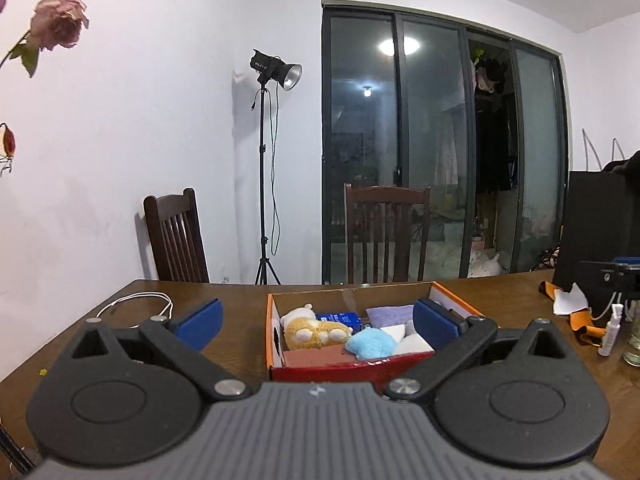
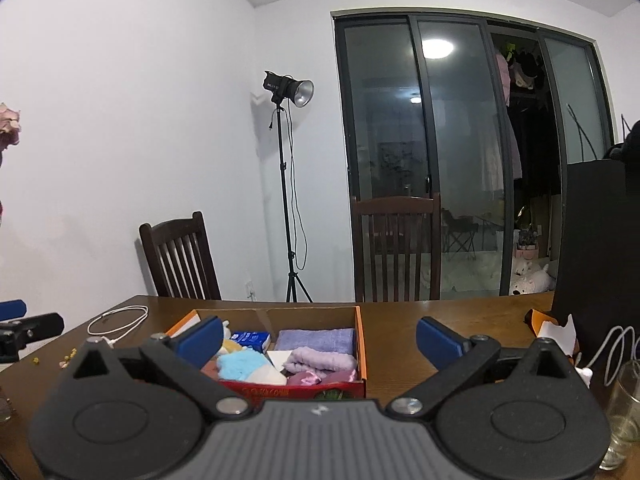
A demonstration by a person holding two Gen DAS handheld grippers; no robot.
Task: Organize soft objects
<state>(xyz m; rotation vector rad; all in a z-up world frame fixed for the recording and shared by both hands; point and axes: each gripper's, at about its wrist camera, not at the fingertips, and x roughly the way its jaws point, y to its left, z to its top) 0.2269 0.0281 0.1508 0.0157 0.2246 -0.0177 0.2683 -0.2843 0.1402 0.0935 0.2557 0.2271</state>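
An orange-and-red cardboard box stands on the wooden table, also in the right wrist view. It holds a yellow plush toy, a light blue fluffy piece, a blue packet, a purple towel, white sponges and a lilac cloth. My left gripper is open and empty, held before the box. My right gripper is open and empty, also before the box.
A white cable lies on the table at the left. A spray bottle, a glass, orange-white packaging and a black monitor stand at the right. Two dark chairs and a light stand are behind.
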